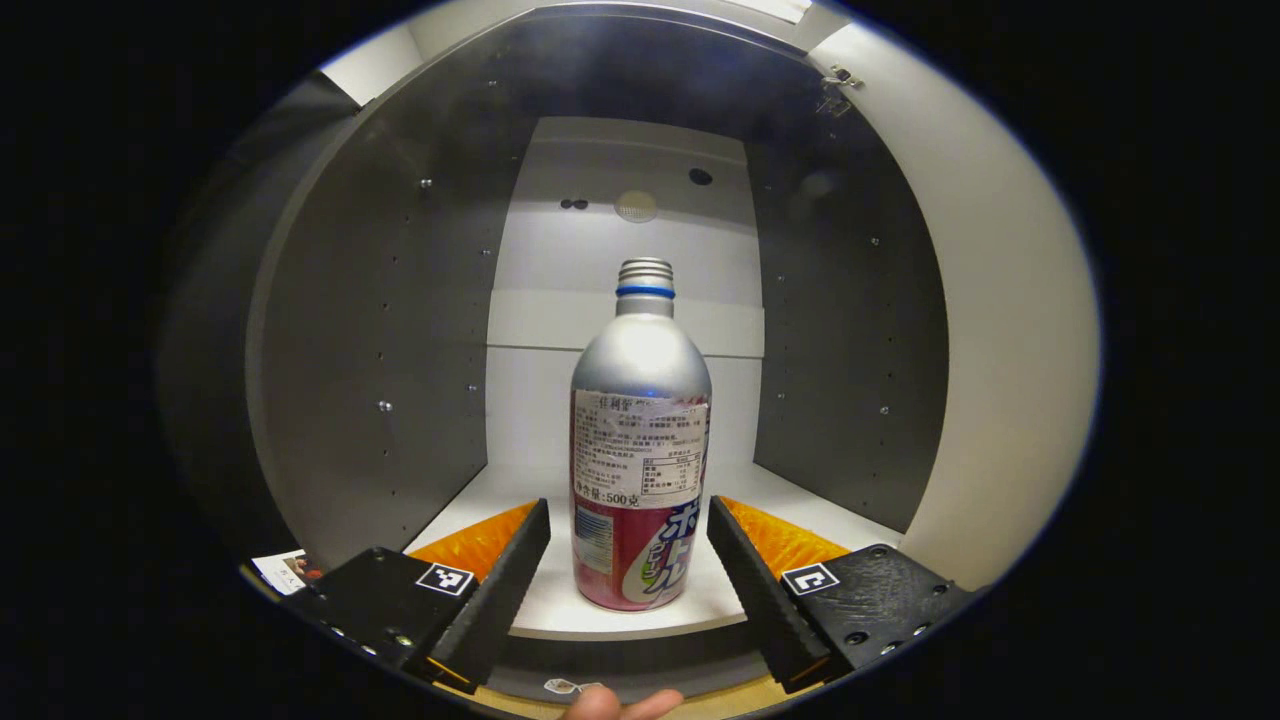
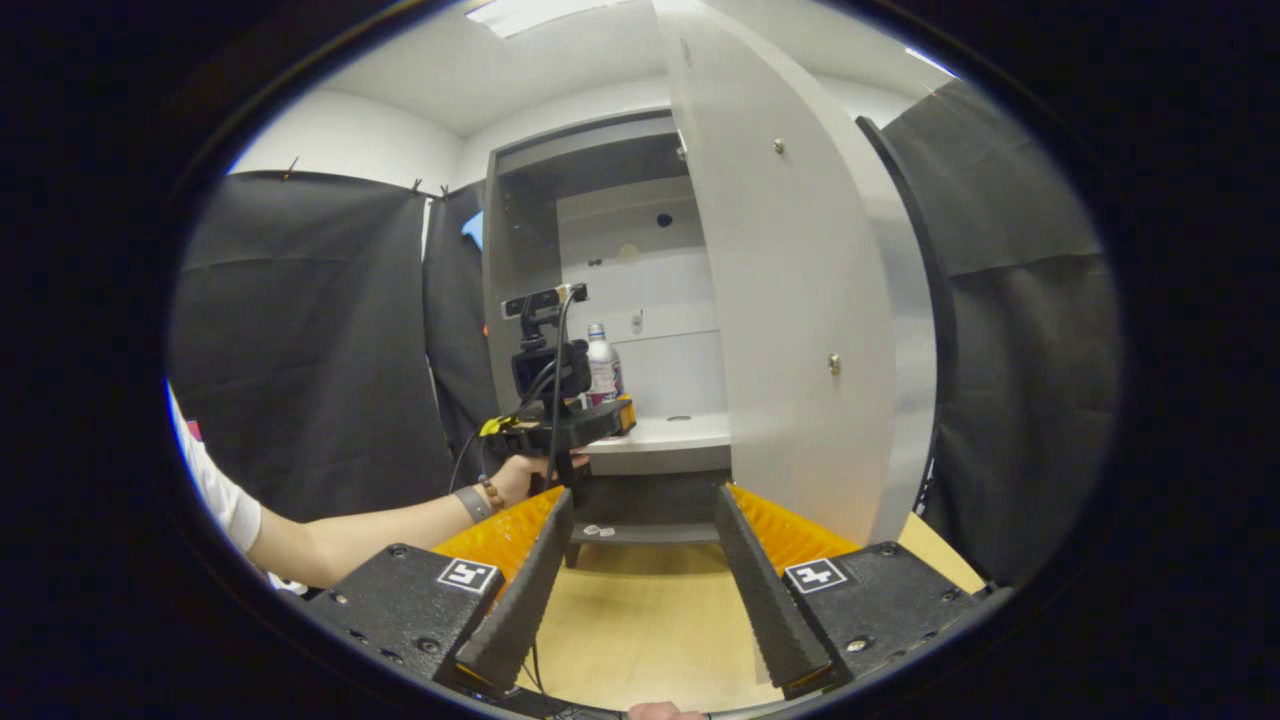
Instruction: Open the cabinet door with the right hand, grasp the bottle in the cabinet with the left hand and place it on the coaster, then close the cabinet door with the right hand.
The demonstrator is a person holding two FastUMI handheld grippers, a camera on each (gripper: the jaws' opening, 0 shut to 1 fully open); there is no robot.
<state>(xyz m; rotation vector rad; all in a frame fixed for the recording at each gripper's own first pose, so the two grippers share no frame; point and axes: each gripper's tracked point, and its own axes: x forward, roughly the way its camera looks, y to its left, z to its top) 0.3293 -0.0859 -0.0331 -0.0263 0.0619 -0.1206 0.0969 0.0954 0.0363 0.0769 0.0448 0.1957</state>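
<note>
A silver bottle with a blue neck ring and a pink-and-white label stands upright on the cabinet's white shelf. My left gripper is open, one finger on each side of the bottle's lower half, with a small gap either way. In the right gripper view the bottle shows inside the cabinet, and a hand holds the left gripper at the shelf's front edge. The cabinet door stands swung wide open. My right gripper is open and holds nothing, low over the wooden table, just left of the door.
Grey side walls close in the shelf on both sides, with a white back panel behind the bottle. The open door stands at the right. A person's forearm reaches in from the left. Black curtains surround the cabinet.
</note>
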